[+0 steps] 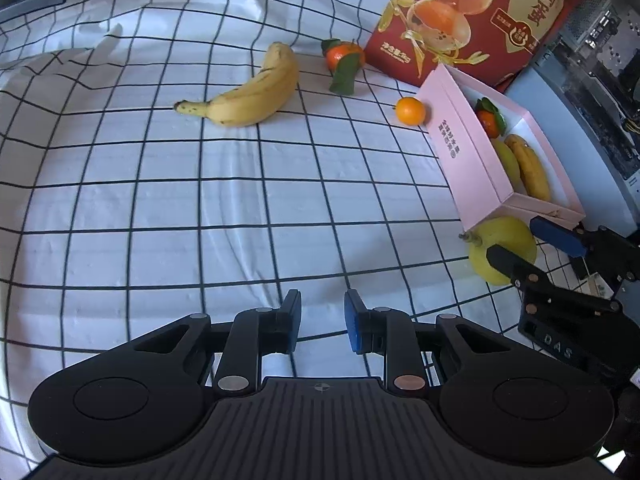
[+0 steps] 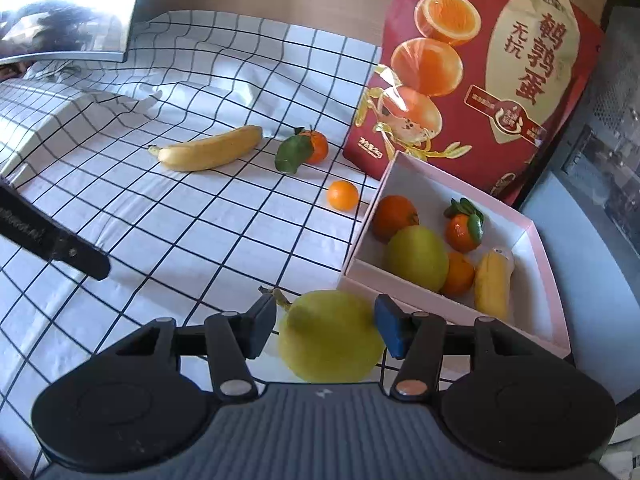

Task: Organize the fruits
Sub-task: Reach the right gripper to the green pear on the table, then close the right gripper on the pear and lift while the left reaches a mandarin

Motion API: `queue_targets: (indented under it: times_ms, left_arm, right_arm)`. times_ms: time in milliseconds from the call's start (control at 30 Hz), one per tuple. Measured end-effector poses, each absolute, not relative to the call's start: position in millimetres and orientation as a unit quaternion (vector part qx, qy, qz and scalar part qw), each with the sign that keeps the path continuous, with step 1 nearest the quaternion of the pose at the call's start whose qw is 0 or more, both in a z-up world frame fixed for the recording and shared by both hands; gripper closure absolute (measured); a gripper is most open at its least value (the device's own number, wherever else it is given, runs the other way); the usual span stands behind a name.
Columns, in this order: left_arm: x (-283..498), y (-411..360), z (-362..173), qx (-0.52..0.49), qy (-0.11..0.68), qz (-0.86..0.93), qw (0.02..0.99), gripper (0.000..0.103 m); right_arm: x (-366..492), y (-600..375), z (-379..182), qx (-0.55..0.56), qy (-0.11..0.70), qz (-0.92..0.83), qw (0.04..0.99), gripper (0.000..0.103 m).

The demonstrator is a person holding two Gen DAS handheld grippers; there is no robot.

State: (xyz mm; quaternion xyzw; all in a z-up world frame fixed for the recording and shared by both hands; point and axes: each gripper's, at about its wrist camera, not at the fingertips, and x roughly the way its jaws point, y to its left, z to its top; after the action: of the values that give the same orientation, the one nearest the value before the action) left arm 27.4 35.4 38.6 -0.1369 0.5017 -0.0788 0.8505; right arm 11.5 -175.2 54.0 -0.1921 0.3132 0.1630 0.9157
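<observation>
Beside the pink box (image 2: 400, 280), on the checked cloth (image 2: 200, 220), a green pear (image 2: 330, 336) sits between the right gripper (image 2: 326, 326)'s part-open pads, which should close squarely on its middle before lifting.

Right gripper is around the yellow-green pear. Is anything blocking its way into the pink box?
Only the box's own near wall. The yellow-green pear sits on the checked cloth between the right gripper pads, just outside the pink cardboard box. Inside, the free floor lies toward the far right corner.
</observation>
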Motion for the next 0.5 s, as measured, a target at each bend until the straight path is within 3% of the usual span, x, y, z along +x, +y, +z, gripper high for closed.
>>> queue_targets:
  times_ms: [333,500]
  left_arm:
    - [37,27,32,-0.138,0.507,-0.091,0.846,0.076]
    - [36,27,33,-0.14,0.506,-0.091,0.846,0.076]
  right_arm:
    - [-9,-185,61,-0.212,0.354,0.189,0.891,0.047]
    - [2,-178,63,-0.24,0.333,0.178,0.894,0.045]
